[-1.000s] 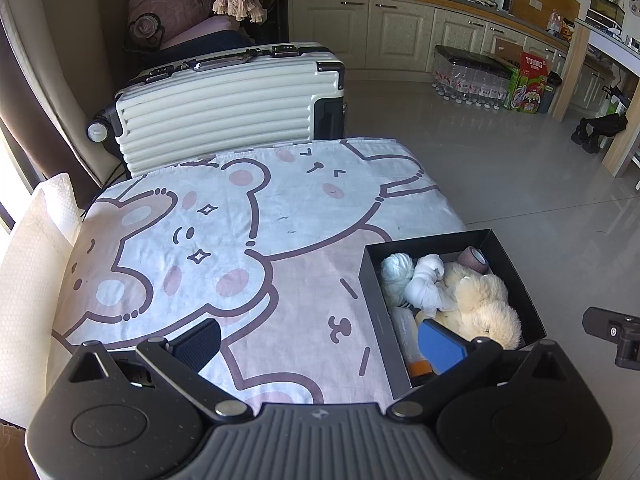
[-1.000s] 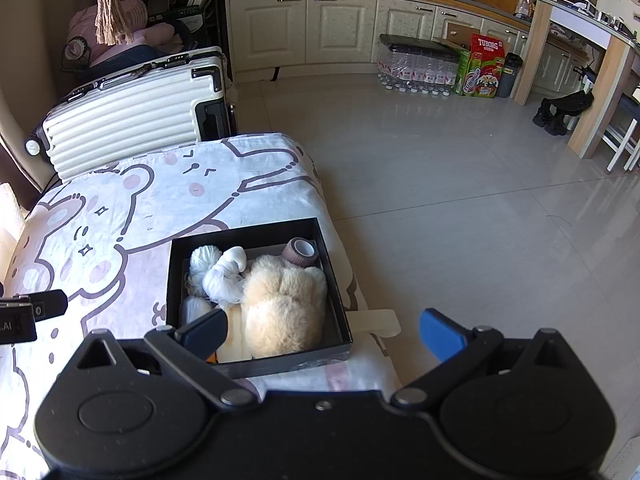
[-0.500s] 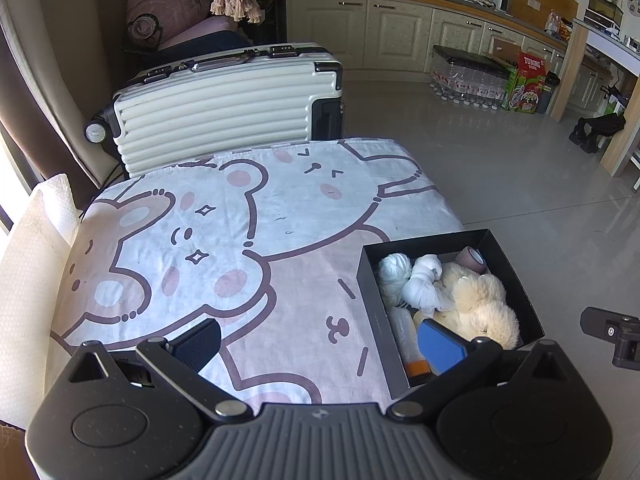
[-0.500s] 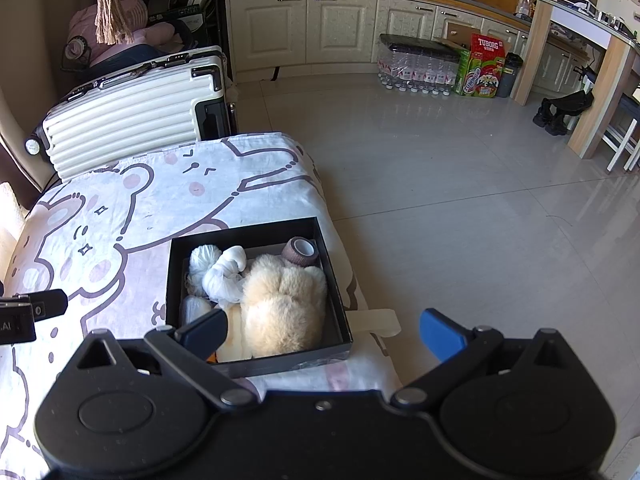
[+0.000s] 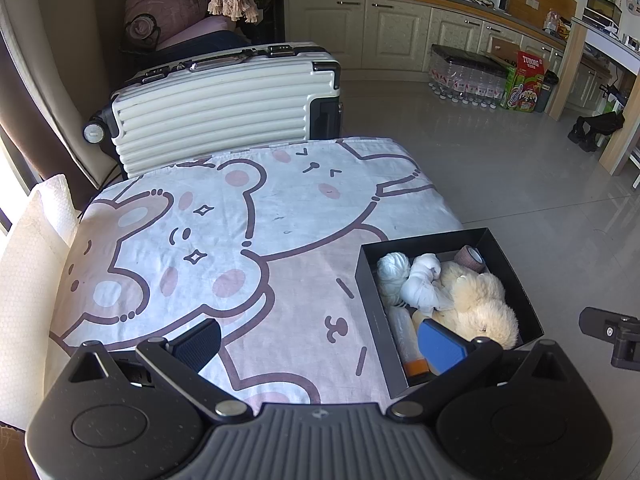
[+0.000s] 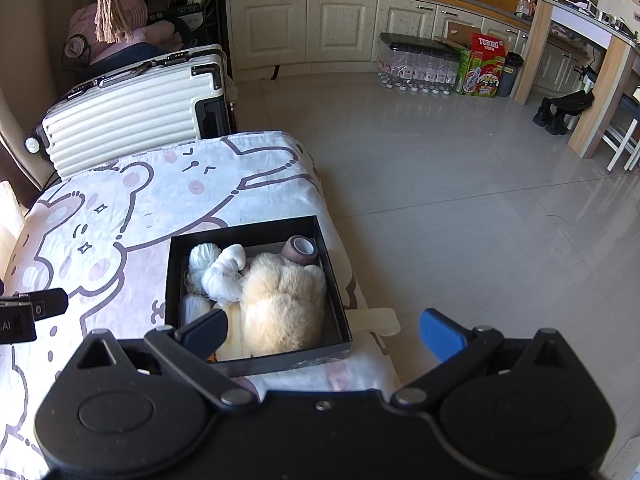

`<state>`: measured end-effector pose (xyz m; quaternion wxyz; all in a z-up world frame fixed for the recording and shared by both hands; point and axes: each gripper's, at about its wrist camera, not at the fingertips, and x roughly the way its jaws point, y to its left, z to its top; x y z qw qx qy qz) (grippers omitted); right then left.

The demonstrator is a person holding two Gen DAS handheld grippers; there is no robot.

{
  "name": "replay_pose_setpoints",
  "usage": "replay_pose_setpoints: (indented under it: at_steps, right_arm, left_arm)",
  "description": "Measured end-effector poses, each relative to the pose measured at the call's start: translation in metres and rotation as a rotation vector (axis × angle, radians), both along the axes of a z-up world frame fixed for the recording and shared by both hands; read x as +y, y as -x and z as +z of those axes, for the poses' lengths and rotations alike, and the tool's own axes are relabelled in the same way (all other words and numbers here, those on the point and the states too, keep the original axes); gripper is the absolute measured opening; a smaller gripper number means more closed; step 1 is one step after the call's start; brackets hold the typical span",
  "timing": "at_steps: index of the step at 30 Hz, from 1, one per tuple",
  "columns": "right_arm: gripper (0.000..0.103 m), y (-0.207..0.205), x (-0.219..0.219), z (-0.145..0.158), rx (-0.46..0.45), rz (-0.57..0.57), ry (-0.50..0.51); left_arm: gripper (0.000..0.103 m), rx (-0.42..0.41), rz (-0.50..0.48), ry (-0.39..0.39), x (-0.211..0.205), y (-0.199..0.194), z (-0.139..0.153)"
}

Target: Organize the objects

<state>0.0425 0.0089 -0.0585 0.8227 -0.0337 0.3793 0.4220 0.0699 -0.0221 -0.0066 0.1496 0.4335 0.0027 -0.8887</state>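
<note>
My left gripper and my right gripper both have their jaws spread wide and carry nothing. The things I am meant to organize appear to be gathered already in the black box, which sits at the right-hand near corner of the surface covered by the bear-print sheet. Inside it I can see a cream plush toy, a knotted white cloth, a ball of white yarn, a brown tape roll in the far right corner, and a pale bottle with an orange cap along the left wall. The rest of the sheet looks bare; I see nothing loose on it. So I judge the collecting to be done or nearly so. What might remain is tidying inside the box, or closing it, though I see no lid in either view.
</note>
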Motion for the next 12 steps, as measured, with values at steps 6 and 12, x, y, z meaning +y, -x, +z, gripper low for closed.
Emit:
replay_pose_setpoints:
  at_steps: [6, 12]
  right_arm:
    - [0.103, 0.0006, 0.0005, -0.002, -0.001, 0.006, -0.004]
    - [0.103, -0.0002, -0.0007, -0.0021, -0.001, 0.011, -0.004]
  left_arm:
    - [0.103, -0.003, -0.007, 0.006, 0.0048, 0.0008, -0.0013]
    - [0.103, -0.009, -0.014, 0.005, 0.0042, 0.0013, -0.0016]
